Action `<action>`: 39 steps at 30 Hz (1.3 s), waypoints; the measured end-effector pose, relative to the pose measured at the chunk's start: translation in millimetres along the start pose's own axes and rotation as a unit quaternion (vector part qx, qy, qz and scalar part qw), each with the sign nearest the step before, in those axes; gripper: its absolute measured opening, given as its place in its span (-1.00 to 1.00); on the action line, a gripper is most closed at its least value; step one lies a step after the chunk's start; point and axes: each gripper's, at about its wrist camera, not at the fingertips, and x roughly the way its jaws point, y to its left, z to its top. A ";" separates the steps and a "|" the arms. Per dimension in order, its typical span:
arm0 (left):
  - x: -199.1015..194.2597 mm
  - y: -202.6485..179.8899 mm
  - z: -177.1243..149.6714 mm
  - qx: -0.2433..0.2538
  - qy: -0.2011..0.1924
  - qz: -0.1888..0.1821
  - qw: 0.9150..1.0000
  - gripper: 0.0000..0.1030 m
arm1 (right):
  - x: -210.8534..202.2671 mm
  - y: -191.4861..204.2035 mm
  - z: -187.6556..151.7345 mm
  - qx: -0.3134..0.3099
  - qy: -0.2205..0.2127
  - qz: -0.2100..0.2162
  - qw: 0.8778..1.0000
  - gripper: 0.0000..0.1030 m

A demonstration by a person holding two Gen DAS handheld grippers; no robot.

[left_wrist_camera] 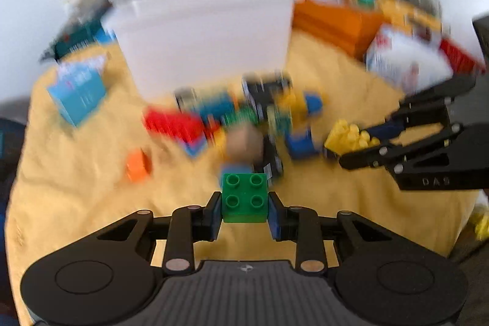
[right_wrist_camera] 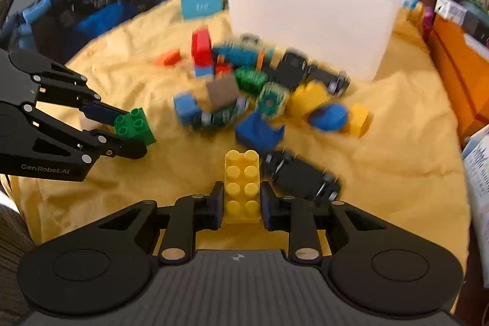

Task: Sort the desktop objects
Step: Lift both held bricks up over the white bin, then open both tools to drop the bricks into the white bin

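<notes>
I am gripping a small green square plastic brick with four round studs [left_wrist_camera: 244,199] in my left claw [left_wrist_camera: 244,214]; both blue pads are pressing flat on its smooth sides, studs facing up. In my right claw [right_wrist_camera: 241,205] I am pinching a long yellow plastic brick with two rows of studs [right_wrist_camera: 242,187] the same way, its far end sticking out past the pads. Both bricks are hanging above the wrinkled yellow cloth [right_wrist_camera: 397,173] that is covering the table.

Farther out, a loose heap of plastic toy pieces [right_wrist_camera: 259,93] is lying mid-cloth: red, blue and yellow blocks, a green ribbed piece, black wheeled chassis parts. Much of it is blurring, so finer shapes I cannot tell. Beyond the heap a tall, translucent white plastic bin [right_wrist_camera: 311,8] is standing upright. A light-blue cardboard box [right_wrist_camera: 201,0] is sitting far left, a small orange block [right_wrist_camera: 168,57] alone left of the heap.
</notes>
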 end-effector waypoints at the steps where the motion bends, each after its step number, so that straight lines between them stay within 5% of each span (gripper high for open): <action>1: -8.0 5.2 12.7 -0.003 -0.020 0.005 1.000 -0.35 | -5.8 -1.9 5.2 0.000 -0.008 -0.001 1.000 -0.48; 9: -35.5 39.5 121.8 0.011 -0.139 0.039 0.989 -0.35 | -53.6 -37.1 82.3 0.021 -0.128 -0.020 0.991 -0.48; 17: 5.6 57.5 201.7 0.015 -0.161 0.069 0.984 -0.35 | -49.1 -73.9 164.6 0.051 -0.208 -0.066 0.974 -0.48; 30: 109.3 67.3 204.9 -0.002 -0.064 0.081 0.995 -0.33 | 26.9 -106.2 181.7 0.111 -0.154 -0.075 0.979 -0.47; 37: 70.5 56.6 203.8 0.015 -0.114 0.101 0.988 -0.04 | 31.4 -99.0 180.8 0.104 -0.145 -0.079 0.981 -0.29; 39: 50.8 54.1 203.0 0.010 -0.134 0.102 0.986 0.19 | 24.1 -97.0 179.7 0.101 -0.157 -0.078 0.979 -0.29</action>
